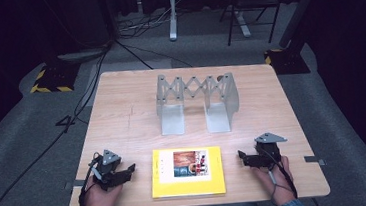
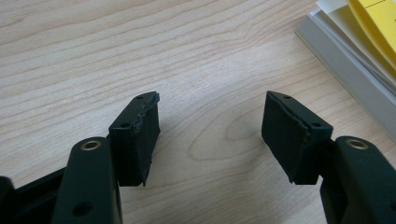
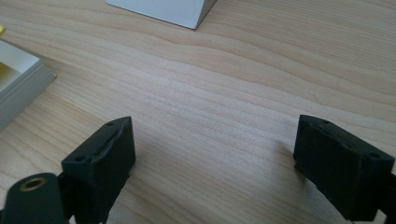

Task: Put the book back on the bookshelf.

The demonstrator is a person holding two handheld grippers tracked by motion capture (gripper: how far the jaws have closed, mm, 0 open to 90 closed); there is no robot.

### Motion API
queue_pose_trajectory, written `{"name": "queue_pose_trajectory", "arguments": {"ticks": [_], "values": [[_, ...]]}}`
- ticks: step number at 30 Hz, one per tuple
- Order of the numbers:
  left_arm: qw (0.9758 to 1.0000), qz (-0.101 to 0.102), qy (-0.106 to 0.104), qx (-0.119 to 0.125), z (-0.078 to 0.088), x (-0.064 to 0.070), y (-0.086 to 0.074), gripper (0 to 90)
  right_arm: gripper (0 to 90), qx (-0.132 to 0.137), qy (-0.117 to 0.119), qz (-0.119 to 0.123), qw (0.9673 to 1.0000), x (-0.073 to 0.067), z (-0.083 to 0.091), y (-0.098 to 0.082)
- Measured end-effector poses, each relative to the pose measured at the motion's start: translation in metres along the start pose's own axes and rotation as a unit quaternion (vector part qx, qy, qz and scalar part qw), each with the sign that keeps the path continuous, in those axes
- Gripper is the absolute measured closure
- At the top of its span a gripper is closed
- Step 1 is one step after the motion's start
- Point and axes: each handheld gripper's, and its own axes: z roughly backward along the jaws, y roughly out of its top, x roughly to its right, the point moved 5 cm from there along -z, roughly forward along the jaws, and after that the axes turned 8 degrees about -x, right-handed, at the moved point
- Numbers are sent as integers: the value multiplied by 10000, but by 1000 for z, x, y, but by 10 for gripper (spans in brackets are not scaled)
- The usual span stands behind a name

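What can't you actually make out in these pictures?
- Book: cover print too small to read in the high view.
- Book in the left gripper view: cut off by the frame's edge.
- Metal rack in the right gripper view: just a corner, cropped at the top.

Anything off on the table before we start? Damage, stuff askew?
Nothing major. The yellow book lies flat and square to the front edge, and the metal rack stands upright behind it. One small oddity: the left gripper has a frayed edge on one pad. Both grippers are open and empty.
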Motion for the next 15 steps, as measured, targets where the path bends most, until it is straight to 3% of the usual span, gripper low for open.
{"name": "queue_pose_trajectory", "arguments": {"ticks": [7, 11, 15], "values": [[9995, 38, -231, 189, 11, 8, 10, 373, 147, 13, -4, 6, 10000, -1, 1, 0], [9973, 93, -651, 322, 17, 16, 16, 377, 156, 36, 12, 8, 10000, -1, 1, 0], [9954, 39, -871, 395, 20, 26, 22, 372, 159, 35, 20, 16, 10000, -1, 1, -1]]}}
